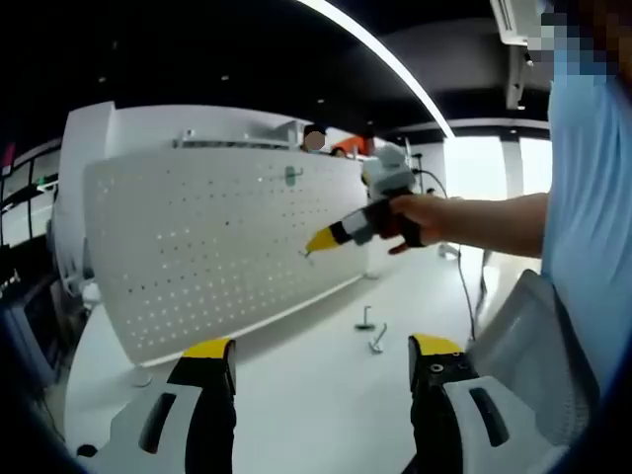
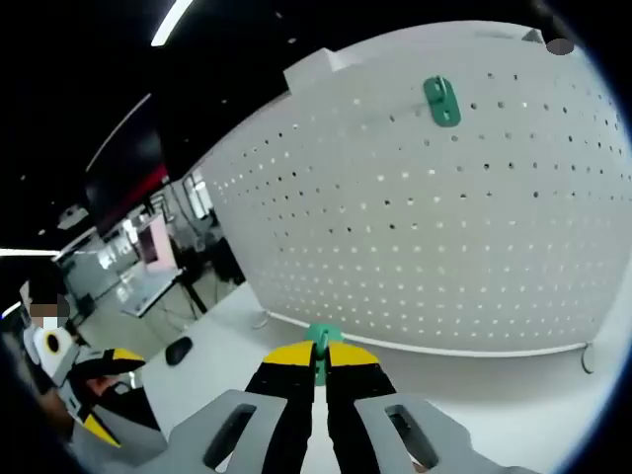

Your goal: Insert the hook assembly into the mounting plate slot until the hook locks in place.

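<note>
A white pegboard [image 1: 217, 237] stands upright on the white table [image 1: 316, 395], with a green hook plate [image 1: 292, 176] mounted near its top. In the right gripper view the pegboard [image 2: 444, 227] is close ahead and the mounted green plate [image 2: 441, 101] sits high on it. My right gripper [image 2: 318, 354] is shut on a small green hook piece [image 2: 319, 338], held just short of the board's lower part. In the left gripper view a hand holds the right gripper [image 1: 321, 240] with its tip pointing at the board. My left gripper [image 1: 321, 346] hangs open over the table, with nothing between its fingers.
Two metal hooks [image 1: 371, 329] lie on the table right of the board's foot. A person in a light blue shirt [image 1: 592, 197] stands at the right beside a white chair [image 1: 533, 346]. A dark small object [image 2: 179, 350] lies on the table left of the board.
</note>
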